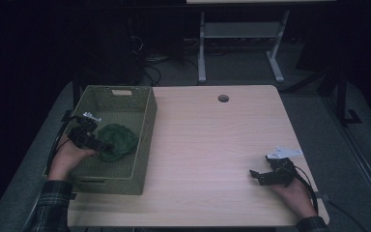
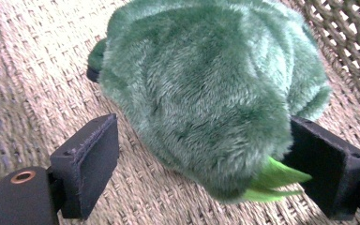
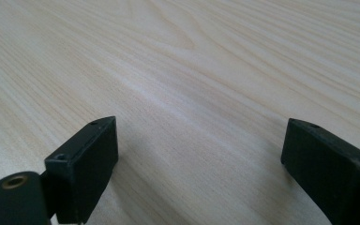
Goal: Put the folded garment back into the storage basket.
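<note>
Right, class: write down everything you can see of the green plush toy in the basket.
The green plush toy is a rounded lump of dark green fuzzy fabric with bright lime-green strips poking out at its near edge. It lies on the woven floor of the basket, near the right wall. The left tongs stand open around its near end; one pad looks close against the fur, the other is clear.
</note>
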`<state>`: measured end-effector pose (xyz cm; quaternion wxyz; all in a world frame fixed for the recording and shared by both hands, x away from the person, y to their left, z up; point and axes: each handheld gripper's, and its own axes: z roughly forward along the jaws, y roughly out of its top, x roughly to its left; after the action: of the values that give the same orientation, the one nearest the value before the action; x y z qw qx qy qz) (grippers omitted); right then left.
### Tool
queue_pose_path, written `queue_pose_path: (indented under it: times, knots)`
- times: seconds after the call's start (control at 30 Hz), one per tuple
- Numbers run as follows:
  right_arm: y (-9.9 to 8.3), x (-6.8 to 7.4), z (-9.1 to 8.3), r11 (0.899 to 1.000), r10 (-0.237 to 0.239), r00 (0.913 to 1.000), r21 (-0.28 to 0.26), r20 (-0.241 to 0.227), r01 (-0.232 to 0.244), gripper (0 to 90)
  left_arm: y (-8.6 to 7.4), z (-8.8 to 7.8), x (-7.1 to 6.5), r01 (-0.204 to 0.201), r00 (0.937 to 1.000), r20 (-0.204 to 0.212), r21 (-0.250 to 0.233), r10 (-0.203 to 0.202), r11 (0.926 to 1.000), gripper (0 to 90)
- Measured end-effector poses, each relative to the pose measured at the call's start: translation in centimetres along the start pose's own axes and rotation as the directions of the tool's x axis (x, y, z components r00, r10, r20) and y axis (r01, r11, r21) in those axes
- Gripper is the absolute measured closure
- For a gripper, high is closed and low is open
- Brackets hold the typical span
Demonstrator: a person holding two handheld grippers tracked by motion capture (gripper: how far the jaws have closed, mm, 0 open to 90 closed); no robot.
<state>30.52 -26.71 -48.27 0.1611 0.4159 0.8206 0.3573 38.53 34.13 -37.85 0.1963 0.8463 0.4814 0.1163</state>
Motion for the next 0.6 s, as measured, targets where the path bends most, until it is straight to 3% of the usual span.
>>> queue_pose_path:
  times: [0.13, 0.33, 0.6]
  knots:
    - [0.0, 0.0, 0.0, 1.0, 0.002, 1.0, -0.001, 0.002, -0.002, 10.8, 0.2, -0.5, 0.0, -0.002, 1.0, 0.002, -0.006, 0.002, 1.0, 13.1]
    - [0.0, 0.0, 0.0, 1.0, 0.003, 1.0, -0.001, 0.003, -0.003, 10.8, 1.0, -1.5, -0.4, -0.004, 0.9999, 0.011, -0.051, 0.004, 0.9987, 13.2]
    - [0.0, 0.0, 0.0, 1.0, 0.004, 1.0, -0.001, 0.003, -0.004, 10.7, 2.5, -2.7, -2.1, -0.015, 0.9991, 0.038, -0.118, 0.02, 0.9929, 13.6]
